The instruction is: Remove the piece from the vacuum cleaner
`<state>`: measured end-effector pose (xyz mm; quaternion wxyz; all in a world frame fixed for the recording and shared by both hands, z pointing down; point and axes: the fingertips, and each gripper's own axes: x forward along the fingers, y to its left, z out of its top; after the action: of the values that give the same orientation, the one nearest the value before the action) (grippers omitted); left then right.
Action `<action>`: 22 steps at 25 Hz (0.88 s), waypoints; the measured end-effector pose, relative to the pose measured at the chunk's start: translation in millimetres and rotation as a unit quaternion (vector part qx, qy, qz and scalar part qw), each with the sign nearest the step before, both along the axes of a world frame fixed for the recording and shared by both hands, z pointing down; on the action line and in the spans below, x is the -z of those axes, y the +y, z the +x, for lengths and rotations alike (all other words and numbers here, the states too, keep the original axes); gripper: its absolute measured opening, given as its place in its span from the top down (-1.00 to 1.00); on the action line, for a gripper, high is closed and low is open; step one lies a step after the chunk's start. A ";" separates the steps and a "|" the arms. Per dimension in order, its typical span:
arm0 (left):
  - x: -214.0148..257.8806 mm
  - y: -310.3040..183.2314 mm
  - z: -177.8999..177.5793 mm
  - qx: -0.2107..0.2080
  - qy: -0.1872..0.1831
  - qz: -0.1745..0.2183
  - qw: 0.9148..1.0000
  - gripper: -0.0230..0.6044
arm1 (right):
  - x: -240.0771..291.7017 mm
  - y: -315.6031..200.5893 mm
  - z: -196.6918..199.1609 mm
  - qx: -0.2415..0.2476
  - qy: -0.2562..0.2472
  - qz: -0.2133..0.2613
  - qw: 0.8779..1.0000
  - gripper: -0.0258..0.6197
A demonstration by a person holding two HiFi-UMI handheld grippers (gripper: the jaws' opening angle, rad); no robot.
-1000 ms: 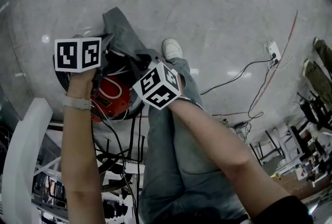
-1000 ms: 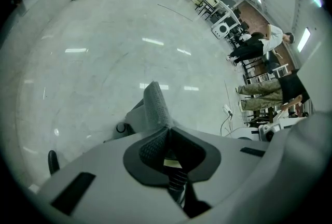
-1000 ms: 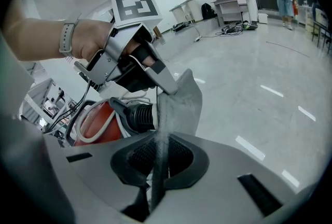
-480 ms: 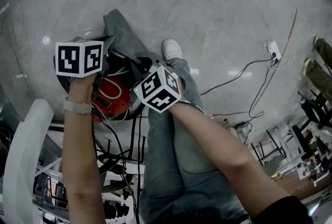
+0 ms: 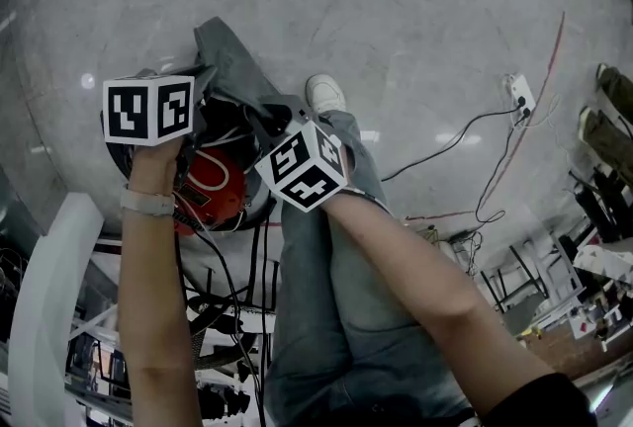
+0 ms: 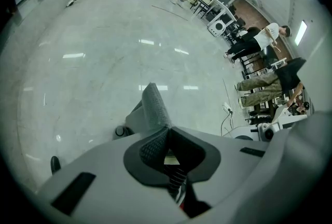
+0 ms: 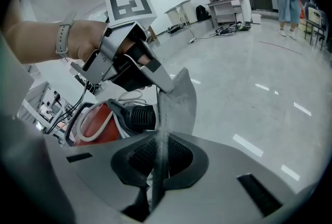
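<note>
Polished grey floor (image 5: 415,30), cable (image 5: 450,140) trailing across it. Your left gripper (image 6: 168,135) and right gripper (image 7: 160,151): both jaws clamped on grey piece (image 7: 180,101), 1 per edge. Piece sits just beside red vacuum cleaner (image 5: 210,190). Barely any shift over last second. Likely not freed yet, so pull further.

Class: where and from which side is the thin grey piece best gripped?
Likely its lower edge, edge-on from the person's side, pads on both broad faces: the grey piece is a thin upright sheet, its top held by the left gripper.
</note>
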<state>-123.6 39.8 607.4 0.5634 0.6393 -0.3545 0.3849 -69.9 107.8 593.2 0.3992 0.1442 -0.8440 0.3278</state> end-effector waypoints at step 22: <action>30.5 -12.8 88.5 0.047 0.129 0.042 0.990 0.82 | 18.4 -30.6 99.2 -0.057 0.051 0.037 0.996 0.80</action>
<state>-35.1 27.0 576.9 0.5943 0.6893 -0.3245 0.2576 29.3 77.2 574.9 0.4163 0.2236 -0.8247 0.3108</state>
